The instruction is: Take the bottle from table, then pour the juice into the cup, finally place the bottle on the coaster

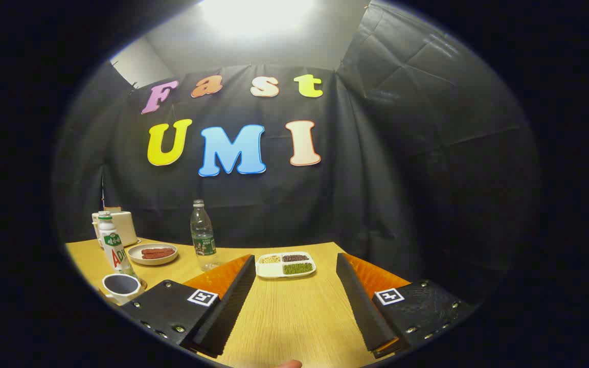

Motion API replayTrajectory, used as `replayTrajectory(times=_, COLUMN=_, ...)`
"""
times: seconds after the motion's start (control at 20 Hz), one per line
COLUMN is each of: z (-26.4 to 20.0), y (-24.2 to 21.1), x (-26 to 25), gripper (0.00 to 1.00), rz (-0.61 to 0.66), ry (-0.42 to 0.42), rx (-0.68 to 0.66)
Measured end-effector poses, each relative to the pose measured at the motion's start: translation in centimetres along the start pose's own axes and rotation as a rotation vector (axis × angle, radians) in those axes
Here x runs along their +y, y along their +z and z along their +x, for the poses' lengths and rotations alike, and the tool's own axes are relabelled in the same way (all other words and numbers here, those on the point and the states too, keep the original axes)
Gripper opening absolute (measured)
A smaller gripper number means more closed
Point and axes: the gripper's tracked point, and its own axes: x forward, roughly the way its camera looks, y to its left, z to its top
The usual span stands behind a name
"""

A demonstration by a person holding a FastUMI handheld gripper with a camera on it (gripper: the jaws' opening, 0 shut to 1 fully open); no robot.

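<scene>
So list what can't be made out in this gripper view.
- Coaster: not identifiable; something lies under the white bottle, hidden by it and the cup.
- Cup's contents: too dark to tell.
- Box behind the white bottle: partly covered.
- Tray grains: too small to identify.
- Gripper jaws stand open over the table, empty.

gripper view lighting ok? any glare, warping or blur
Gripper view: strong glare from the ceiling light; fisheye bends the table edge; bottle and cup stay sharp but dim; the open claw casts no hard shadow.
</scene>
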Motion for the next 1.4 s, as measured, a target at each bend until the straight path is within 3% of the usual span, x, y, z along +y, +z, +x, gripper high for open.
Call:
replayTrajectory(times=0.25, z=-3.7, y=6.2, x=3.4, gripper=0.98, rz=-0.025, ry=-0.026, rx=-0.068)
replayTrajectory(times=0.5, z=-7.7, y=10.1, x=10.5, gripper=0.98, rz=-0.012, ry=0.06, rx=-0.106)
replayTrajectory(times=1.0, z=-11.2, y=7.7, x=26.5, gripper=0.98, rz=-0.013, ry=0.285, rx=-0.06)
replayTrajectory(times=1.4, z=-8.3, y=2.1, x=33.2, gripper=0.98, rz=-0.043, ry=0.32, rx=0.027)
